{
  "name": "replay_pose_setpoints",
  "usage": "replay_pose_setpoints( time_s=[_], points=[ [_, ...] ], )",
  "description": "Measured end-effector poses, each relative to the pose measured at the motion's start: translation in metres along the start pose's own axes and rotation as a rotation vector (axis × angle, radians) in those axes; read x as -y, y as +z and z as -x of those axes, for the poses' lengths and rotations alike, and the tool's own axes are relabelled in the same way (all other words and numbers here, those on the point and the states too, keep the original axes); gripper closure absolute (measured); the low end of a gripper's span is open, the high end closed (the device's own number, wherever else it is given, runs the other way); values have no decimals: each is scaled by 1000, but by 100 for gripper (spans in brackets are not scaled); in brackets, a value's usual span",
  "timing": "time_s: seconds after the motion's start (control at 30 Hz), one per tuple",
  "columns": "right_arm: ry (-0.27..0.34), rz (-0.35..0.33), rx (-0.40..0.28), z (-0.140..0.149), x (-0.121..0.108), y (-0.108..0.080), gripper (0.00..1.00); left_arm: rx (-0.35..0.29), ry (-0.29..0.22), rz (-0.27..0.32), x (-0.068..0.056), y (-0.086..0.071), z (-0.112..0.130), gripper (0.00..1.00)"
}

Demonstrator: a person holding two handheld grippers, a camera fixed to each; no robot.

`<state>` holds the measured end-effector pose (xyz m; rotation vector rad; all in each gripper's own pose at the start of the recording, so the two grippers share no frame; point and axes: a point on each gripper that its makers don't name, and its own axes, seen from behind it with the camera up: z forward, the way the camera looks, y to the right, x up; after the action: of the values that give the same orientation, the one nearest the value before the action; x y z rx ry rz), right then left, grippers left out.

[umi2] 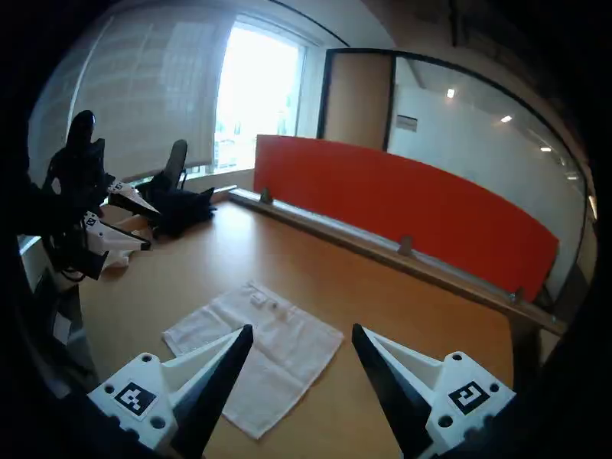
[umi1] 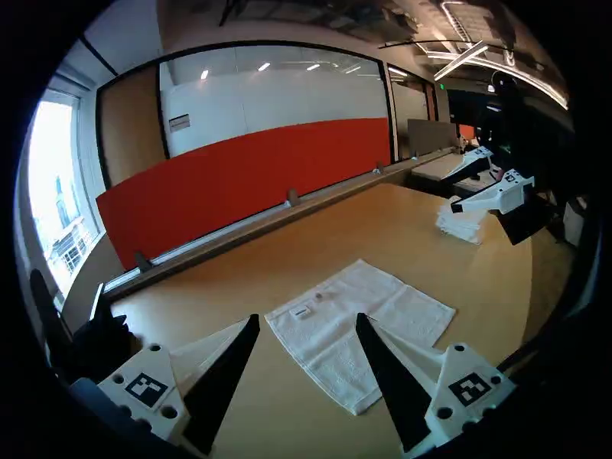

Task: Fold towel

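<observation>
In the left gripper view a bright window (umi1: 53, 206) sits far off the left finger, and a red partition (umi1: 252, 180) runs along the far edge of the wooden worktop (umi1: 367, 222). The left gripper (umi1: 306, 321) has its fingers spread wide with nothing between them. The white towel (umi1: 344, 321) lies flat and unfolded on the worktop just ahead of the fingertips; it starts in the gap and reaches out past the right finger, which covers its near part. Farther off to the right, a stack of folded white cloths (umi1: 463, 223) rests on the worktop, with the right gripper (umi1: 459, 195) hovering just above it. In the right gripper view the left gripper (umi2: 151, 229) shows far off the left finger, held by a dark-sleeved arm (umi2: 73, 168). The right gripper (umi2: 301, 330) is likewise wide apart and grips nothing. The towel (umi2: 268, 344) lies flat ahead of the left fingertip and in the gap, apart from both fingers.
</observation>
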<state>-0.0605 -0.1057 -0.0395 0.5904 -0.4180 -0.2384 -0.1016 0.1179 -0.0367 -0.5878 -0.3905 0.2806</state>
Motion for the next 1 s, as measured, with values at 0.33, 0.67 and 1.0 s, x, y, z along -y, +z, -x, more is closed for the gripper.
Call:
replay_pose_setpoints(
  time_s=[0.33, 0.67, 1.0],
  points=[
    [-7, -29, 59, 41, 11, 16, 0, 78, 9, 46, -20, 16, 46, 7],
    [-21, -59, 135, 90, 27, 34, 0, 158, 13, 78, -31, 33, 94, 7],
    [-34, -97, 222, 137, 46, 49, 0, 242, 13, 129, -46, 49, 135, 7]
  ],
)
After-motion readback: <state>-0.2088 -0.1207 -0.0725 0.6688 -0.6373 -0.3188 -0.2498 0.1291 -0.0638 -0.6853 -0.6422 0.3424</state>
